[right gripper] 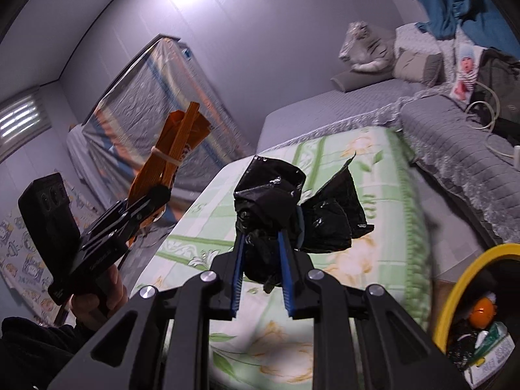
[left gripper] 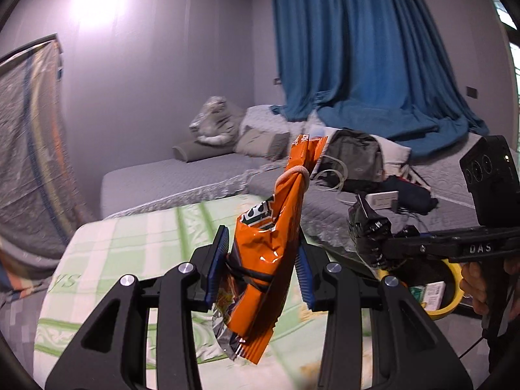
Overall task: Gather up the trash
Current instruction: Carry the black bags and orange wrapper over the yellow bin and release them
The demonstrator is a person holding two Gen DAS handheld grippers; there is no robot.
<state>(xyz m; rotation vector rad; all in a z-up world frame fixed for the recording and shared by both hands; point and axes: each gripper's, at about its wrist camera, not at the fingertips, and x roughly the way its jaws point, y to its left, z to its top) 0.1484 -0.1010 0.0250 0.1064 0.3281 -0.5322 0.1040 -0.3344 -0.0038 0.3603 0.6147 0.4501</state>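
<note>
Left hand-held gripper (left gripper: 265, 273) partly closed, clamping an orange snack bag (left gripper: 273, 227) tied with a rubber band, held above the green-patterned mattress (left gripper: 130, 243). Right hand-held gripper (right gripper: 260, 260) nearly closed on a crumpled black plastic bag (right gripper: 292, 214). Only the right view looks into the yellow-rimmed bin (right gripper: 455, 279), trash inside.

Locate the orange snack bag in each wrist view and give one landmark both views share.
Left wrist view: the orange snack bag stands centre frame, clamped in the left gripper.
Right wrist view: the bag is at left, sticking up from that gripper.
Shared landmark: the green floral mattress.
</note>
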